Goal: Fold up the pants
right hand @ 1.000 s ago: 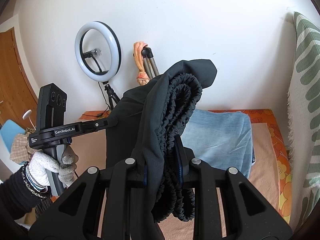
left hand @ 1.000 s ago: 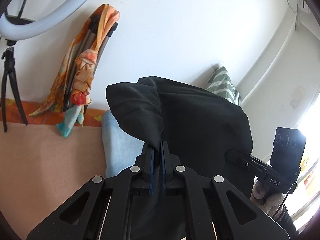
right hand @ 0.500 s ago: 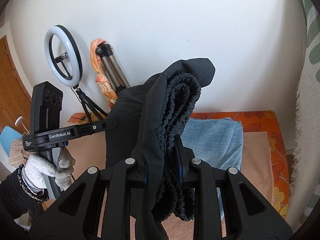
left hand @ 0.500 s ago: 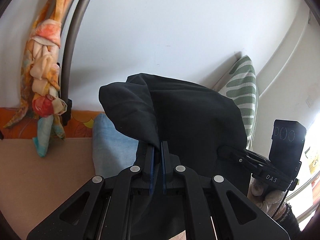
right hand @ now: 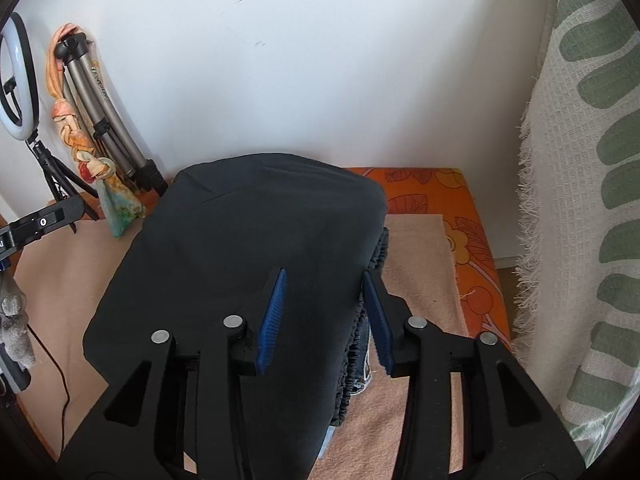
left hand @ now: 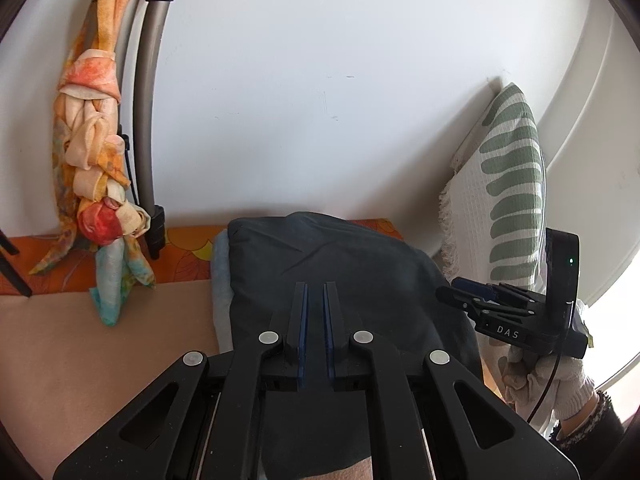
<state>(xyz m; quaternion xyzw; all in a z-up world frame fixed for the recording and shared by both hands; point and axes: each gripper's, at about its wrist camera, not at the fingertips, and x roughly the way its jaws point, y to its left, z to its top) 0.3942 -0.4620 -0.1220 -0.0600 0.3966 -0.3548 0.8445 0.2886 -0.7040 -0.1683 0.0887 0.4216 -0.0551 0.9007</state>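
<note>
Lying flat on a light-blue folded garment, the folded black pants run lengthwise from near to far, elastic waistband on the right edge. The right gripper and left gripper have just been opening; both stand released above the fabric.

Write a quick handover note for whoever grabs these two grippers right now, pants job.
Left gripper: jaws have just been opening, a narrow gap now, nothing pinched; it hovers over the folded black fabric pants.
Right gripper: jaws have just been opening and stand apart, straddling the pants' elastic waistband edge without pressing it.
Pants: released, lying folded on a folded light blue garment on the peach blanket.
Done: fold made, pants set on the pile.
Left: probably withdraw both grippers and tidy the edges if needed.
</note>
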